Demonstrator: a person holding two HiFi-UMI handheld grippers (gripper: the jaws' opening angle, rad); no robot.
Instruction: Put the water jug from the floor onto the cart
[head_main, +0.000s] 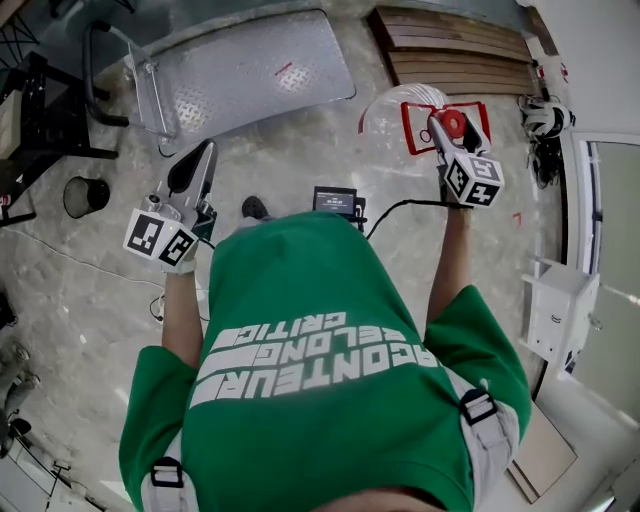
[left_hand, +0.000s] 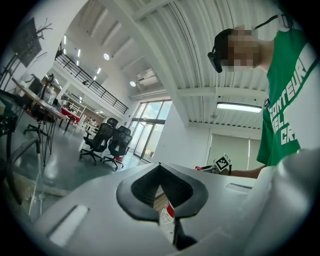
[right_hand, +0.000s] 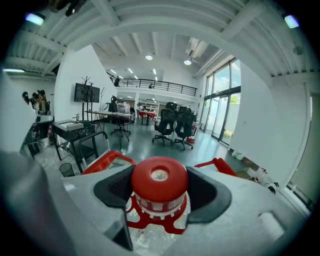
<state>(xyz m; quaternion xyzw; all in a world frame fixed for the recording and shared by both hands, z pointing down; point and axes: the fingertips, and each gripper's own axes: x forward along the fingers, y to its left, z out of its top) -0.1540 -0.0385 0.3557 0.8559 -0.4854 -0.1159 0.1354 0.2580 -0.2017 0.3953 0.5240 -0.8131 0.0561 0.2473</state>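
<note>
The left gripper (head_main: 200, 160) is closed, jaws together with nothing in them. The right gripper (head_main: 447, 128) is clamped on the jug's (head_main: 392, 115) red cap (right_hand: 159, 180), one jaw at each side, the jug upright beneath. Farther off, the cart (head_main: 250, 70) sits apart, to the jug's left.

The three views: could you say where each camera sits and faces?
Head view: on the person's head, facing down at the floor; shirt, forearms show.
Left gripper view: on the left gripper, facing up toward the ceiling; shirt shows.
Right gripper view: on the right gripper, facing its clamped water jug cap.
Both gripper views share the office chairs.
</note>
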